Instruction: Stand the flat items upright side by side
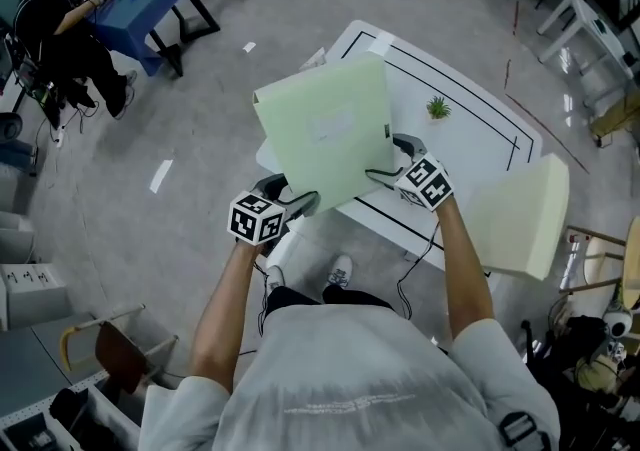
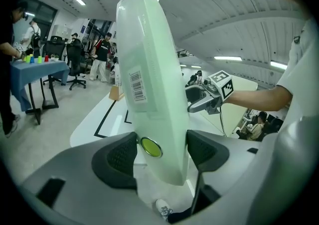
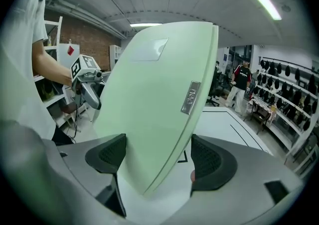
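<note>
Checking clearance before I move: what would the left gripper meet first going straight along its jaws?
The pale green folder the left gripper clamps between its jaws; behind it, probably the right gripper, depth unclear.

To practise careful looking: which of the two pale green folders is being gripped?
The centre folder, clamped by the left gripper and right gripper; the right-hand folder is untouched.

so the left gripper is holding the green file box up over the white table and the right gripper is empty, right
Not quite: the right gripper isn't empty. The right gripper view shows its jaws on the same green file box. The left gripper does hold it over the white table.
</note>
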Demonstrator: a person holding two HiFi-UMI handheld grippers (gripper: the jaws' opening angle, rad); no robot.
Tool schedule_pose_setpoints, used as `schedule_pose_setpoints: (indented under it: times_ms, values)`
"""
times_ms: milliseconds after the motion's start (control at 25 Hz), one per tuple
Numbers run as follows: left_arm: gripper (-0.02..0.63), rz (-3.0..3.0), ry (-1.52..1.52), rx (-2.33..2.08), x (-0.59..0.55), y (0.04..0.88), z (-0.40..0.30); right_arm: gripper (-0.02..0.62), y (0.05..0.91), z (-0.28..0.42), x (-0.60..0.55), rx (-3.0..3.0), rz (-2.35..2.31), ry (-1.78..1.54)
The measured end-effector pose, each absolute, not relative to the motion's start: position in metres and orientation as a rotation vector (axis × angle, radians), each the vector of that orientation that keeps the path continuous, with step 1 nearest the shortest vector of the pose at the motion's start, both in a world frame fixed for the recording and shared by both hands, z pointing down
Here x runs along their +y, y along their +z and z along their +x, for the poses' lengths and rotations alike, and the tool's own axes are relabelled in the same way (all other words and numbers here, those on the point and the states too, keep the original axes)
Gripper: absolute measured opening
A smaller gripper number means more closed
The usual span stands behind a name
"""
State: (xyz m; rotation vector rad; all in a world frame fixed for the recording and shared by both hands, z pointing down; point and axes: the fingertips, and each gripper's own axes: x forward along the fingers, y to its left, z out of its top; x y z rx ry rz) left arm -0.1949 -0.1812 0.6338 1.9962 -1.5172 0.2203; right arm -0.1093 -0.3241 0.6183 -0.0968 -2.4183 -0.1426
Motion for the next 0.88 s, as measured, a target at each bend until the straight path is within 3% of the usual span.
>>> schedule_pose_setpoints:
  times_ms: [880]
  values:
    - [0.319,2.125,0.570,-1.595,-0.191,0.632,-0.169,0.385,0.617,-0.124,-0.369,-2.451,-0.054,-0.258]
